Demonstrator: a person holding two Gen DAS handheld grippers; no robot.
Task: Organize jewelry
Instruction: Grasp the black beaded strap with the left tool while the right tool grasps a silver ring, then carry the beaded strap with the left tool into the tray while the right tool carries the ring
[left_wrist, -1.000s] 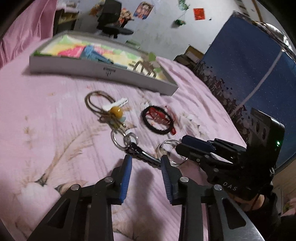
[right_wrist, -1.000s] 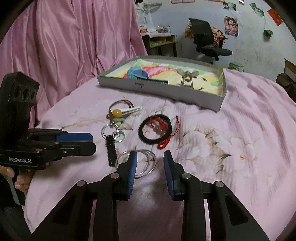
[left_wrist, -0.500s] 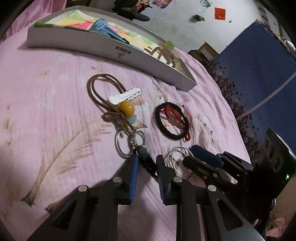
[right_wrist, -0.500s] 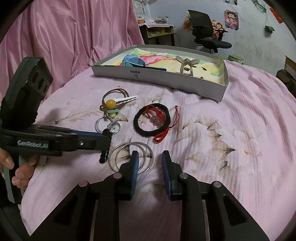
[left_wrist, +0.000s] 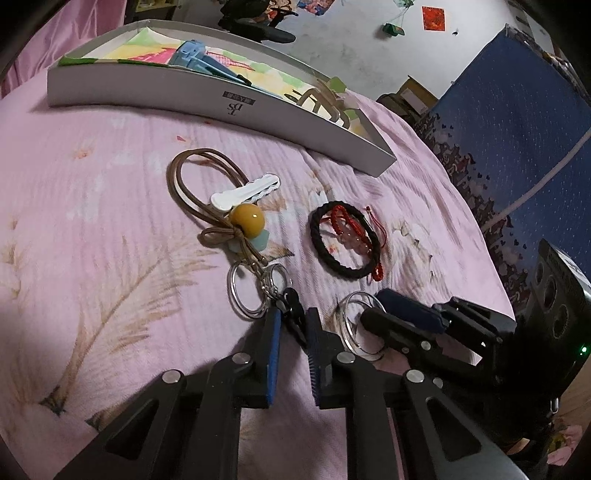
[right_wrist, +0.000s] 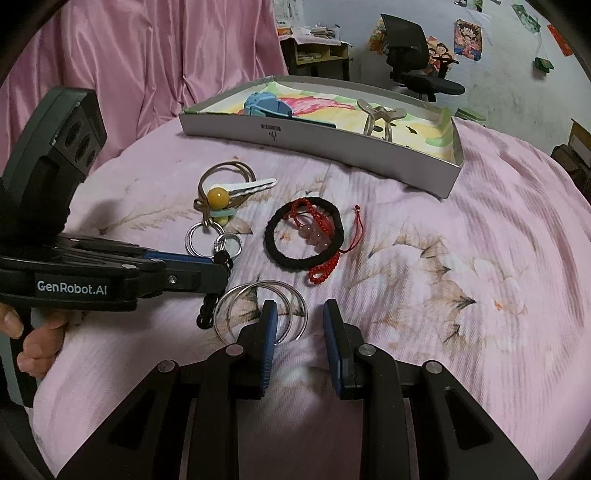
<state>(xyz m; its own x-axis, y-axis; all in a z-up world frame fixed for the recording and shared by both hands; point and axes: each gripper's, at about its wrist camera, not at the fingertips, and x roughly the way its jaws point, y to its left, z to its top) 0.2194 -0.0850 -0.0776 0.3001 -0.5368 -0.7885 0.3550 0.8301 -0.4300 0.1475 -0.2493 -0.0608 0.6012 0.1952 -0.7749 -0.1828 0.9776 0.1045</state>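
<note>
My left gripper (left_wrist: 293, 328) sits low on the pink bedspread (left_wrist: 110, 206), its jaws narrowed around the black braided tail of the keychain (left_wrist: 291, 314). In the left wrist view I cannot tell whether the pads actually pinch the tail or only flank it; the right wrist view shows the tips (right_wrist: 218, 271) lying over the braid, and that does not settle it either.

From those tips, the keychain runs up toward 11 o'clock: steel rings, then a brown cord loop with a yellow bead (left_wrist: 246, 218), and a white clip (left_wrist: 245, 192) beside it. I judge it light but floppy and jointed, so the rings and bead will swing and trail if lifted. The braid looks soft and grippy, a better hold than the slick rings.

At 1 o'clock lies the black band (left_wrist: 345, 240) with a red cord bracelet (left_wrist: 343, 218) across it. Both look soft and limp, likely to snag together.

My right gripper (right_wrist: 300, 314) is released, jaws wide. Its left finger lies over the bangles (right_wrist: 258, 312), thin stacked metal hoops flat on the cloth. They look stiff, light and slippery, and I would pinch across the rims rather than scoop.

At 12 o'clock, well apart, the box (right_wrist: 332, 142) holds a blue clip (right_wrist: 264, 103) and a beige claw clip (right_wrist: 380, 116).
</note>
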